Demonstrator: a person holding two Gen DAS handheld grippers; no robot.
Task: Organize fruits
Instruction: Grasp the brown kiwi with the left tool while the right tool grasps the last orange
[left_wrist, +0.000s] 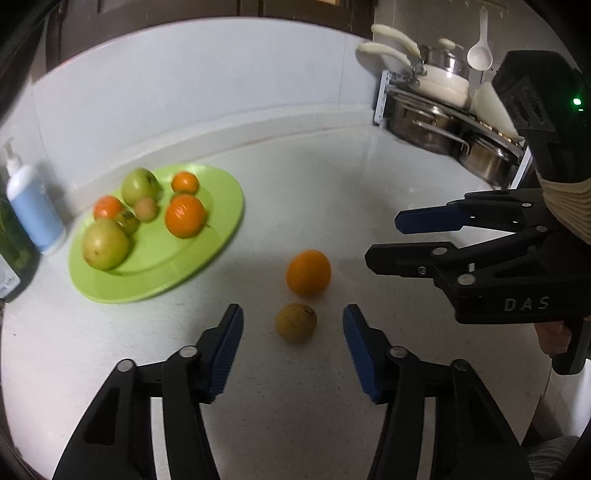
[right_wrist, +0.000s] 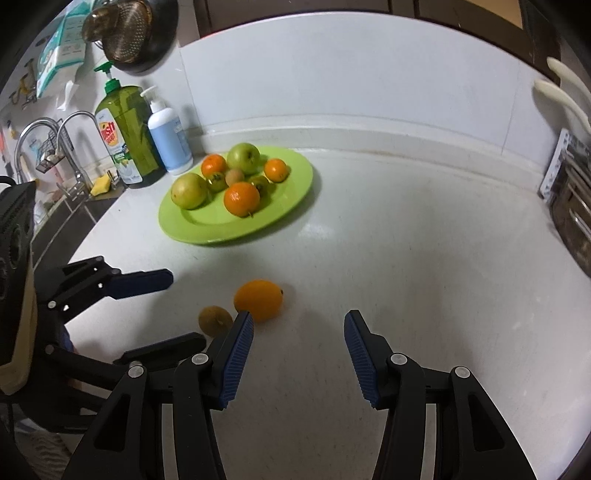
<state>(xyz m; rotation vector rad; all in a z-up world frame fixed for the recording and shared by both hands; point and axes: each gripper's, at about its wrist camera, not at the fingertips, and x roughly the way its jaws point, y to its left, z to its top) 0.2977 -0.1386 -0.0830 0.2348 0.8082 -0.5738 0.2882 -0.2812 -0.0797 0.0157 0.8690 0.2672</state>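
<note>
White tabletop (left_wrist: 295, 406): plate (left_wrist: 207, 258) of fruit at ten o'clock, brown fruit (left_wrist: 296, 322) between the released left hand-held gripper (left_wrist: 293, 343) jaws, orange (left_wrist: 308, 272) just beyond. Right hand-held gripper (right_wrist: 298, 350) is released, empty. Both fruits look firm, round, likely to roll; grip across the middle.

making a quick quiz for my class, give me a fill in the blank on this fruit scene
1. Most of the fruit sits on a ____ plate.
2. The number of fruits lying loose on the counter is ____.
3. The left gripper has its jaws ____ around the brownish fruit.
4. The blue pump bottle stands ____ the plate.

Missing words: green; two; open; behind
</note>
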